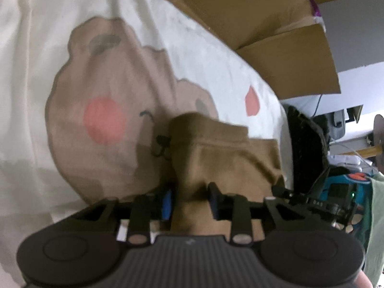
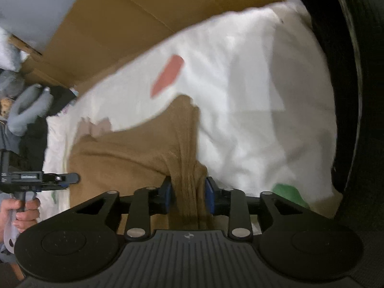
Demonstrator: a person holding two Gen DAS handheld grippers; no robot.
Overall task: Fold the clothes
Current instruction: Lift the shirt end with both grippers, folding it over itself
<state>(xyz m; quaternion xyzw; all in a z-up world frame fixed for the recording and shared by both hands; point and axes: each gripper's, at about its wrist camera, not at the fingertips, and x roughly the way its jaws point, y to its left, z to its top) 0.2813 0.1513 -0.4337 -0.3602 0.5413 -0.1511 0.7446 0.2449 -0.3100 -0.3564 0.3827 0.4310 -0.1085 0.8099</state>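
A tan brown garment lies on a white cloth with a cartoon bear print. My left gripper is shut on a bunched part of the garment, which has a small black drawstring at its edge. In the right wrist view the same garment spreads left over the white cloth. My right gripper is shut on a gathered fold of it. The left gripper shows at the left edge there, held by a hand.
Cardboard boxes stand along the far edge of the cloth, also in the right wrist view. A black round object sits at the right end. Cluttered items lie beyond it. A dark curved object borders the right side.
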